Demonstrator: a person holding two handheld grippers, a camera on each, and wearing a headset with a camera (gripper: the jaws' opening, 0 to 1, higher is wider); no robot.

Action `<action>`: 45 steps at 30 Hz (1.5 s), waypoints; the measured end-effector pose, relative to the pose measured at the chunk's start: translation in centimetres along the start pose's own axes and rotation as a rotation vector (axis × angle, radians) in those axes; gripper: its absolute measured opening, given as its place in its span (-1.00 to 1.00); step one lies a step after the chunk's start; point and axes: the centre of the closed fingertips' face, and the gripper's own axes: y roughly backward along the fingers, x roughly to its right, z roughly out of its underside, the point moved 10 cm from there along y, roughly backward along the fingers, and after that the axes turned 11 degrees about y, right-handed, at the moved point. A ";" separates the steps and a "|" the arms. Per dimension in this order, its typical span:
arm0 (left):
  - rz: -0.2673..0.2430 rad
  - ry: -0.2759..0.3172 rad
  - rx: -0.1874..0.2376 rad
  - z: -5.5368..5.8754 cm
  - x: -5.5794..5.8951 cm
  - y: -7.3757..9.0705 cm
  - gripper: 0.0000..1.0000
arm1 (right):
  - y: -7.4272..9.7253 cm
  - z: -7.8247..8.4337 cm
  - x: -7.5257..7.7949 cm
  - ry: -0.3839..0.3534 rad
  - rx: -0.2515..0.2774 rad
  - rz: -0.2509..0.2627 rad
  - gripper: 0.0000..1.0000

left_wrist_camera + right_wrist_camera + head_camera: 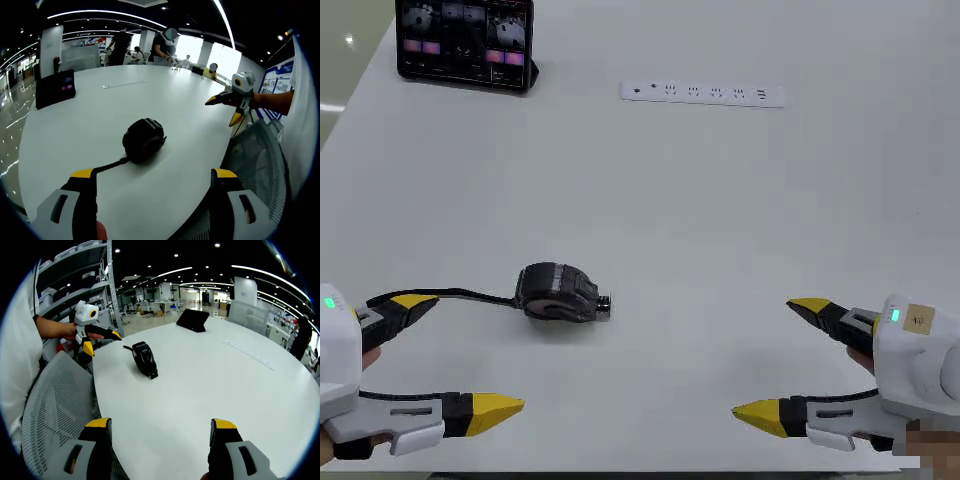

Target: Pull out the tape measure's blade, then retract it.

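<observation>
Tape measure (pixel 558 293): black case, lies on the white table (pixel 720 200). Blade looks fully wound in; only the end hook shows at the case's right side in the head view.

Black wrist strap (pixel 470 294): runs from the left side of the tape measure to the upper jaw tip of the left gripper. Cannot tell whether strap and jaw touch.

Left gripper (pixel 470 352): left of the tape measure and nearer the person. Jaws spread wide, yellow tips apart, nothing between them. In the left gripper view the tape measure sits ahead, between the two jaws but beyond their tips.

Right gripper (pixel 767 358): well apart from the tape measure, on its right. Jaws likewise spread wide, holding nothing.

Power strip (pixel 702 94): beyond the tape measure, to its far right, flat on the table.

Tablet (pixel 465 40): beyond the tape measure, to its far left, propped up, screen lit.
</observation>
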 end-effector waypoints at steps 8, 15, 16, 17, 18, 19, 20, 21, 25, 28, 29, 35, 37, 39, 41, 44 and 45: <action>-0.013 0.008 -0.006 0.2 -0.2 0.1 0.67 | 0.0 0.1 0.2 0.011 -0.004 0.021 0.52; 0.002 0.007 -0.019 0.3 -0.2 -0.1 0.67 | -0.1 0.1 0.2 0.012 -0.010 0.013 0.53; 0.003 0.006 -0.022 0.3 -0.2 -0.1 0.67 | -0.1 0.1 0.2 0.011 -0.010 0.013 0.53; 0.005 0.003 -0.026 0.3 -0.2 -0.1 0.67 | -0.1 0.1 0.2 0.011 -0.010 0.013 0.54; 0.006 0.001 -0.027 0.3 -0.2 -0.2 0.68 | -0.1 0.1 0.3 0.013 -0.012 0.014 0.54; 0.006 -0.002 -0.029 0.2 -0.2 -0.2 0.68 | -0.2 0.1 0.3 0.014 -0.012 0.013 0.54; 0.006 -0.007 -0.034 0.2 -0.3 -0.3 0.68 | -0.2 0.1 0.3 0.014 -0.014 0.009 0.54; 0.007 -0.010 -0.035 0.1 -0.3 -0.4 0.68 | -0.3 0.1 0.4 0.016 -0.016 0.009 0.55; 0.012 -0.023 -0.045 -0.2 -0.5 -0.8 0.69 | -0.5 0.1 0.6 0.020 -0.019 -0.001 0.55; 0.018 -0.028 -0.053 -0.4 -0.8 -1.1 0.70 | -0.8 0.1 0.7 0.018 -0.016 -0.020 0.57; 0.020 -0.031 -0.057 -0.4 -0.8 -1.2 0.70 | -0.9 0.1 0.7 0.022 -0.020 -0.025 0.57; 0.041 -0.059 -0.084 -1.0 -1.2 -1.9 0.70 | -1.5 -0.1 1.1 0.043 -0.023 -0.039 0.59; 0.047 -0.066 -0.088 -1.3 -1.3 -2.1 0.70 | -1.7 -0.3 1.3 0.048 -0.021 -0.041 0.59; 0.049 -0.078 -0.093 -1.5 -1.4 -2.3 0.70 | -1.8 -0.4 1.5 0.052 -0.019 -0.044 0.59; 0.055 -0.089 -0.099 -1.7 -1.5 -2.5 0.70 | -2.1 -0.5 1.8 0.061 -0.019 -0.045 0.59; 0.055 -0.104 -0.103 -2.1 -1.8 -2.8 0.70 | -2.4 -0.7 2.2 0.074 -0.023 -0.040 0.58; 0.058 -0.109 -0.103 -2.2 -1.8 -2.9 0.70 | -2.6 -0.8 2.3 0.071 -0.016 -0.044 0.57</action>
